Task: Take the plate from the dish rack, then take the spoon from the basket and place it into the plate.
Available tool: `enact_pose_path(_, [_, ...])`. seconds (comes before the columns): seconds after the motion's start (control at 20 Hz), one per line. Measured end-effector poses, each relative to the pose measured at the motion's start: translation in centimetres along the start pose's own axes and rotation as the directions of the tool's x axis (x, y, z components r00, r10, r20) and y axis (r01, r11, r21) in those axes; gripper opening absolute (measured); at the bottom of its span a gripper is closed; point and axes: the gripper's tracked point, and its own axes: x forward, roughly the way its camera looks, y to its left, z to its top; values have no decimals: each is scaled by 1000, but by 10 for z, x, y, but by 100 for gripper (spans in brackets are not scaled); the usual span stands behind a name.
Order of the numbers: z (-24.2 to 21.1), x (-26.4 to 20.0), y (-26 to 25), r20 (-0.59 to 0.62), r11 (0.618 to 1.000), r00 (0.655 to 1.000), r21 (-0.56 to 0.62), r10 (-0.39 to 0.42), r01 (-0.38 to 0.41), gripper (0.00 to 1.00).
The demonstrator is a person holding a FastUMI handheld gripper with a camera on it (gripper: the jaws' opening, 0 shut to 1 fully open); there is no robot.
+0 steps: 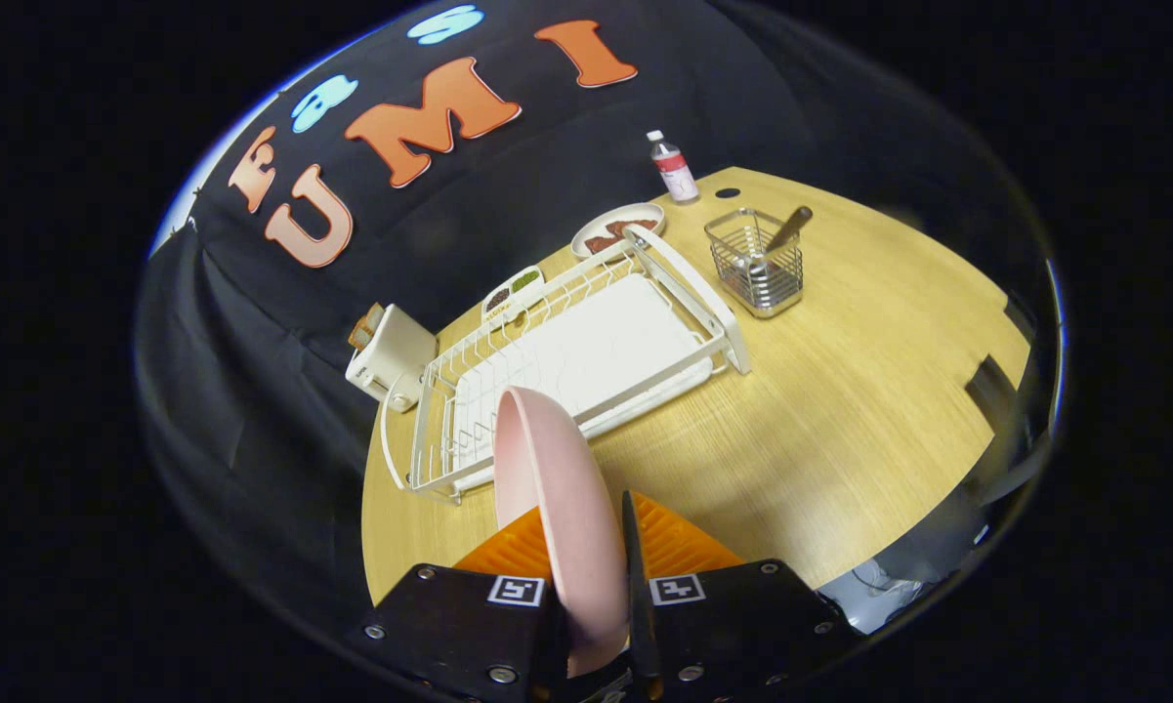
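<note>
Two fingers of the gripper clamp a pink plate between them, pressing on its opposite faces so that it stands on edge and runs straight ahead along the fingers. That edge-on hold looks like the natural result of pulling a plate out of upright rack slots: the grip takes the rim where it was reachable, and the plate keeps the orientation it had while standing. It hangs above the wooden table, just in front of the near corner of the white dish rack, whose wire slots and drain tray now hold nothing. The plate is a plain, matte pale pink, round, with a smooth raised rim and no pattern visible; its inner face is turned away, so its depth is hard to judge. Beyond the rack, a wire basket stands upright on the table with the spoon leaning out of it, handle up, which leaves it easy to pinch later. By my reading, the plate must first be laid flat on open table.
</note>
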Motion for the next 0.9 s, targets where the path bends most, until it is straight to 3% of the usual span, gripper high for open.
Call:
enact_pose_path(0.15, [-20, 12, -8, -25, 999, 1000, 36, -3, 4, 25])
enact_pose_path(0.55, [-51, 44, 12, -74, 975, 987, 184, 143, -127, 25])
enact_pose_path(0.9, [-71, 65, 10, -139, 959, 976, 254, 167, -127, 25])
